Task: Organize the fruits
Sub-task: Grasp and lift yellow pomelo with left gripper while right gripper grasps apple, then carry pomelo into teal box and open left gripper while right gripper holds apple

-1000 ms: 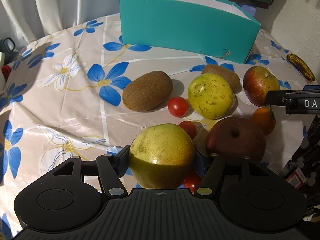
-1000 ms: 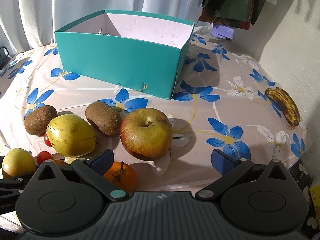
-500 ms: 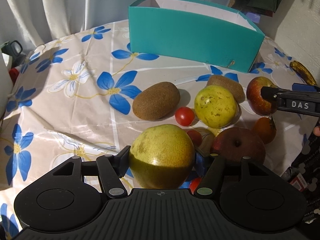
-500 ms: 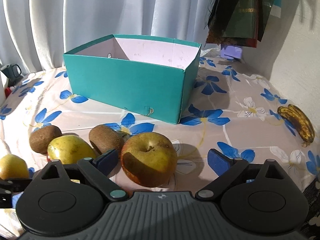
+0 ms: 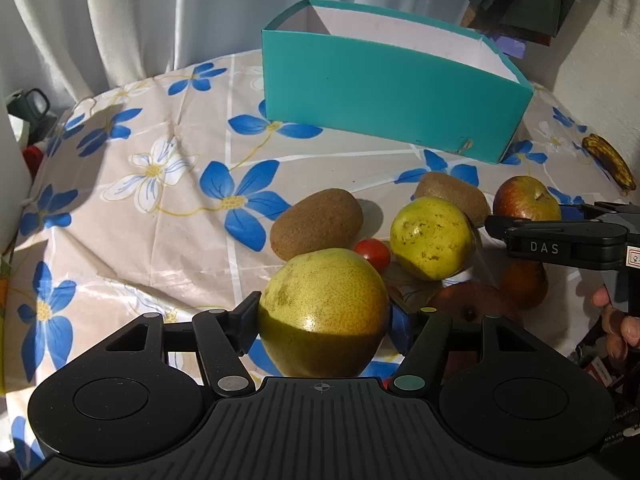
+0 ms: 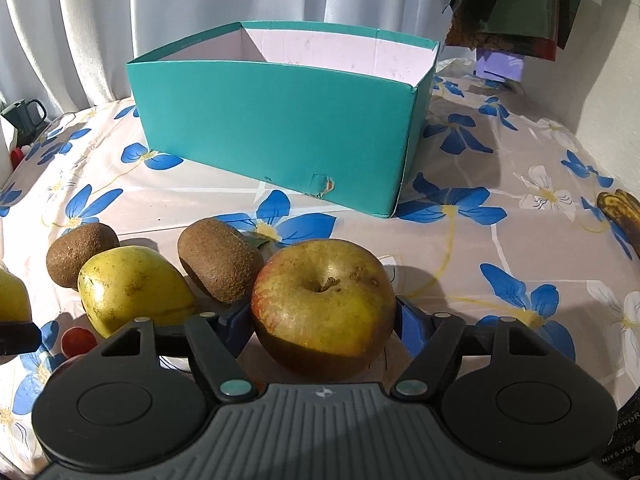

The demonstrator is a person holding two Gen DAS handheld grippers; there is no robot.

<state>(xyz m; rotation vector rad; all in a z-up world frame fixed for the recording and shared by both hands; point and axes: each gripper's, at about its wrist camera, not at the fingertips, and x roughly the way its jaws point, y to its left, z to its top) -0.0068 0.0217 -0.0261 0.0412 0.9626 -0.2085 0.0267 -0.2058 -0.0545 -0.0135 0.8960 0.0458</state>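
At the far side of the round desk [image 6: 500, 240] with its blue-flowered plastic cloth stands the open teal cardboard box [image 6: 276, 132], white inside and apparently without fruit, though its floor is hidden by the near wall. Nearer, left of centre, the loose fruit lies in a cluster on the cloth: two brown kiwis [image 5: 316, 224], a speckled yellow-green pear-like fruit [image 5: 431, 238], a dark red apple [image 5: 468, 306], a small orange [image 5: 524, 284] and red cherry tomatoes [image 5: 372, 254]. A blackened banana [image 5: 608, 162] lies well apart at the far right.

Left gripper [image 5: 324, 320]: closed on the large round yellow-green citrus fruit [image 5: 323, 310], one pad pressed to each side near its widest part. Right gripper [image 6: 322, 322]: closed on the russet yellow-red apple [image 6: 323, 306], stem hollow upward, jaws at its flanks. Whether either fruit is clear of the cloth cannot be told.

Judged step: carry both fruits to the box. To do it well, keep the grip firm and level, since round skins may roll between flat pads. Raise each above the near wall before moving forward. Keep the grippers apart over the opening. Lower close to the floor before releasing, the citrus left and the apple right, so neither bruises or bounces.
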